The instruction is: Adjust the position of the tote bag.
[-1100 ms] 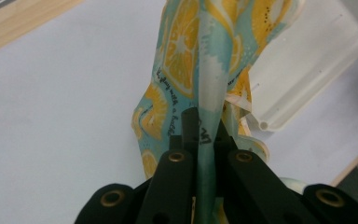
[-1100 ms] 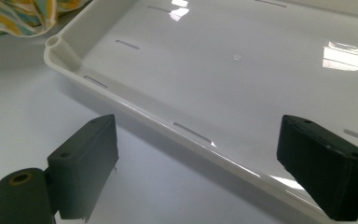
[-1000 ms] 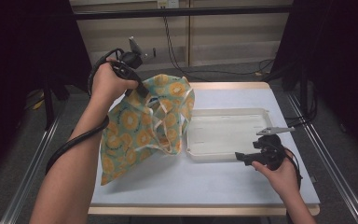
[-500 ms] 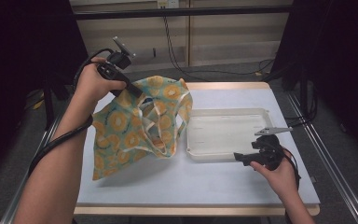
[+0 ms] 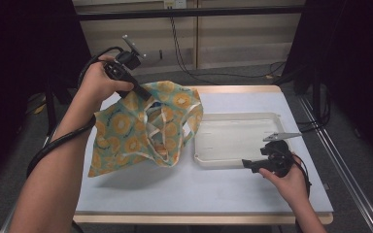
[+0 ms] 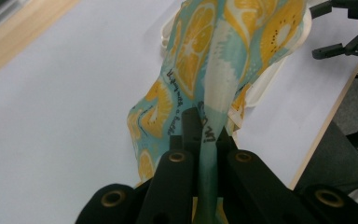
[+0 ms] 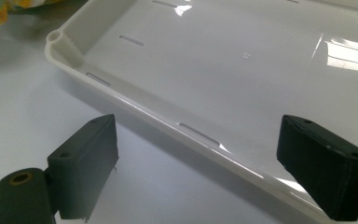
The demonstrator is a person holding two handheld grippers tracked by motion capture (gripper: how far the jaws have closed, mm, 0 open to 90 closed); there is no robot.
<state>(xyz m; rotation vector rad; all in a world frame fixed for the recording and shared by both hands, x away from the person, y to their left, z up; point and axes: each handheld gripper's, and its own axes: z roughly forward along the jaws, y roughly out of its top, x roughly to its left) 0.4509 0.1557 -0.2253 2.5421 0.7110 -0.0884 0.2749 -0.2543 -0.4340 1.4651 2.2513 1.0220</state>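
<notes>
at upper left of the high view, the left gripper [image 5: 143, 93] is clamped on the top edge of the orange-print bag [image 5: 145, 128], holding it up off the table [image 5: 184, 189]; most of the cloth hangs clear, its lower folds draped near the tray's left end. left gripper view: a strip of the bag [image 6: 214, 93] is pinched tight between the jaws. lower right, the right gripper [image 5: 250, 164] rests with jaws wide at the near rim of the white tray [image 5: 233, 141], holding nothing. judgement: bag lifted, not yet laid down or placed; tray bare.
</notes>
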